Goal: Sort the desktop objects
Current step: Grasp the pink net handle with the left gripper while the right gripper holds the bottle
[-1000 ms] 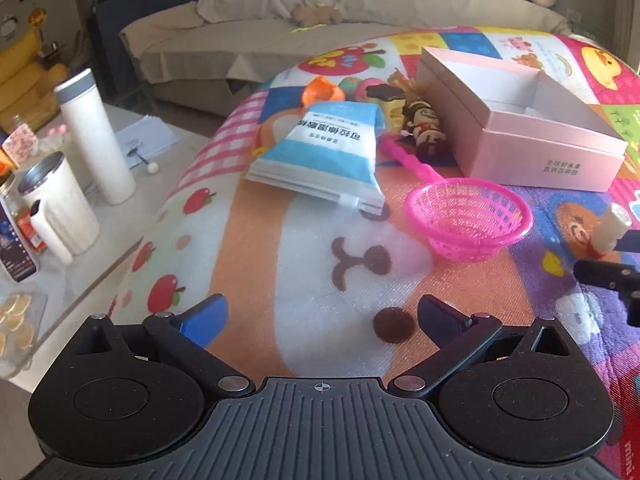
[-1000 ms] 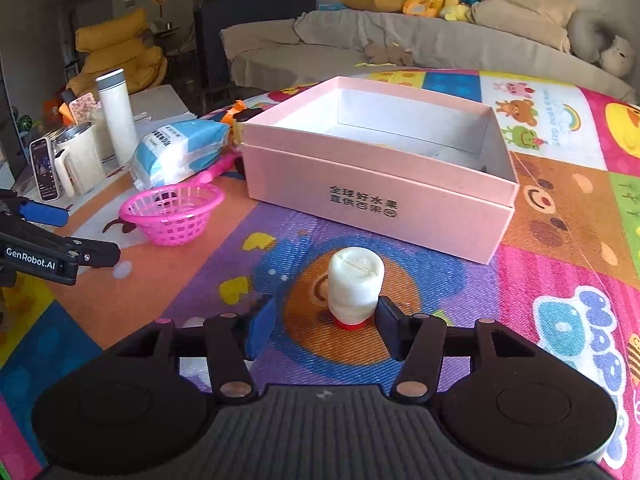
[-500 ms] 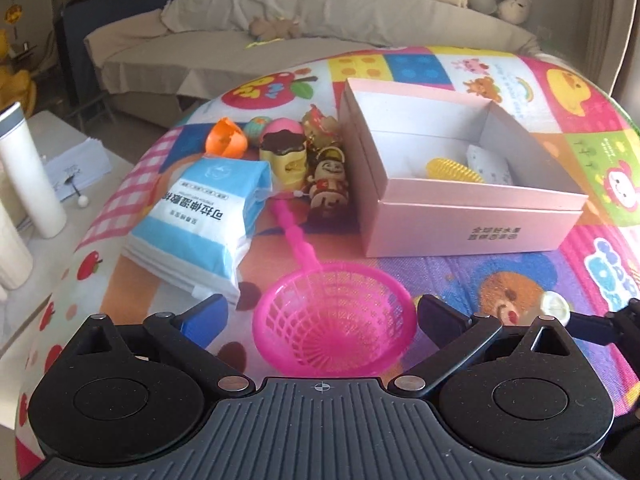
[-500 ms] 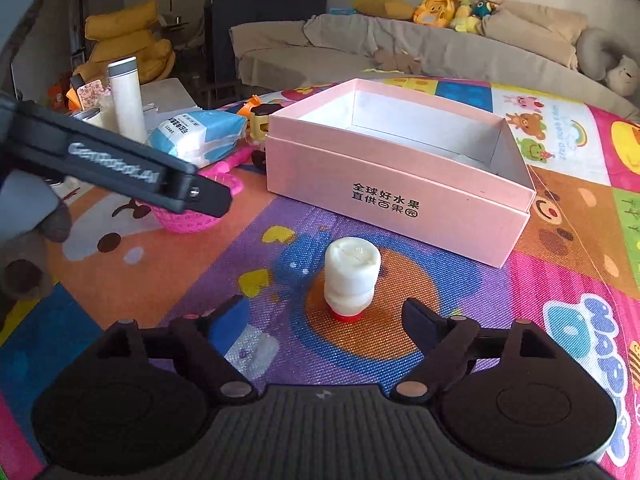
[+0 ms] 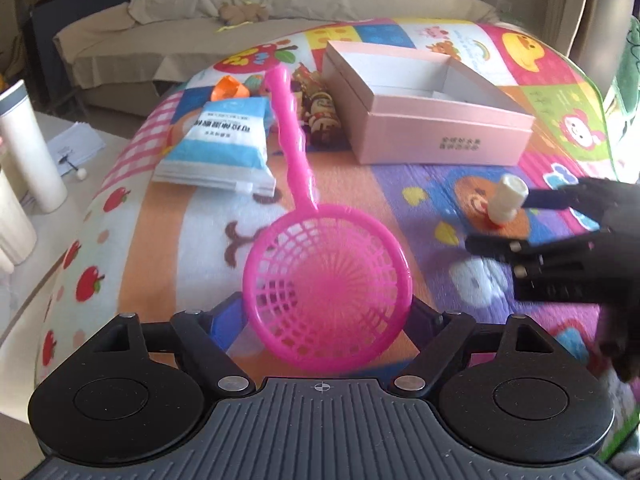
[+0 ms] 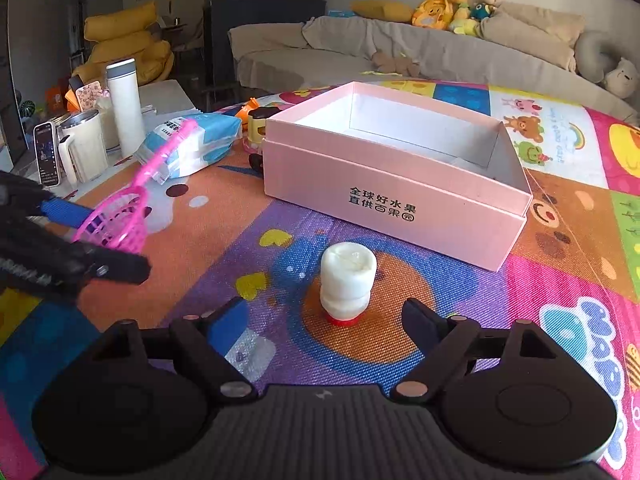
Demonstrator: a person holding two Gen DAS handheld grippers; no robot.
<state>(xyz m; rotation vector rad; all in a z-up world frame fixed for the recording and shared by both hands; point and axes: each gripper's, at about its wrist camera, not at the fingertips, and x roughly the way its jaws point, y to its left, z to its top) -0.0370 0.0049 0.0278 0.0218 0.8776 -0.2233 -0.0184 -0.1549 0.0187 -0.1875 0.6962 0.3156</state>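
One pink strainer point(image 5: 326, 280), one pink box point(image 5: 432, 120), one white bottle point(image 6: 347, 282), two grippers.

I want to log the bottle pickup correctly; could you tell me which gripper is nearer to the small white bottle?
Right. The right gripper has the small white bottle between its closing jaws, untouched. The left gripper is off to the side, around the pink strainer.

Bare mat point(image 6: 460, 312) flanks bottle point(image 6: 347, 280); pink box point(image 6: 394, 196) probably blocks beyond.
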